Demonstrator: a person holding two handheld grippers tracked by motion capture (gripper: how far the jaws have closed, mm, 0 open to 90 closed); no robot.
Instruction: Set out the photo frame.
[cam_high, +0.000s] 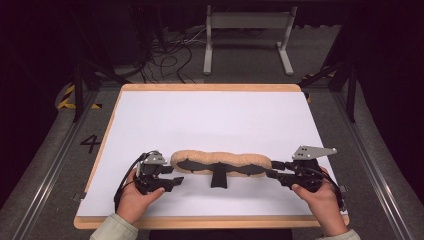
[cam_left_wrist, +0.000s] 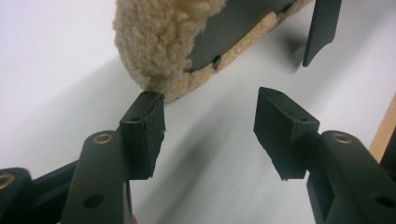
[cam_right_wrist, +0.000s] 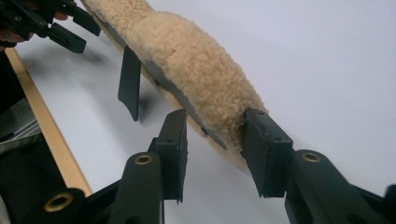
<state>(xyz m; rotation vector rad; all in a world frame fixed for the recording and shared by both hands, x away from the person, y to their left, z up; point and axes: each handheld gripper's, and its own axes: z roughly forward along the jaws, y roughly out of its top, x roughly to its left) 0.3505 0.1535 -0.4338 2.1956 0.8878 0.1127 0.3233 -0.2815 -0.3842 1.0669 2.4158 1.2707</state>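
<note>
Gripped at its right-hand end by the right gripper (cam_high: 275, 168), a long fleecy pad (cam_high: 220, 161) is lying across the near half of a white table (cam_high: 210, 120) as a person works it from both ends. In the right gripper view the two black jaws are straddling the pad's (cam_right_wrist: 201, 74) rounded end, one pad pressing into the fleece on top and the other sitting against the dark backing edge, so this gripper (cam_right_wrist: 212, 135) is clenching the thing. The left gripper (cam_high: 172, 179) is standing released: in its own view the gripper (cam_left_wrist: 210, 119) has its jaws apart with bare table between them, one fingertip (cam_left_wrist: 144, 126) just brushing the pad's (cam_left_wrist: 159, 42) woolly left end.

By the look of it, the pad is handling as a light, soft thing. The curly tan pile is giving under the jaws, while the dark grey panel (cam_left_wrist: 233, 32) along its near side seems thinner and stiffer. A black strap (cam_high: 218, 177) is hanging off the middle towards the person and would probably flop and trail if the pad were lifted. The long body would likely sag between supports, so taking hold at both ends, biting through fleece and backing together, looks the surest grip. Fleece alone may slip or stretch.
</note>
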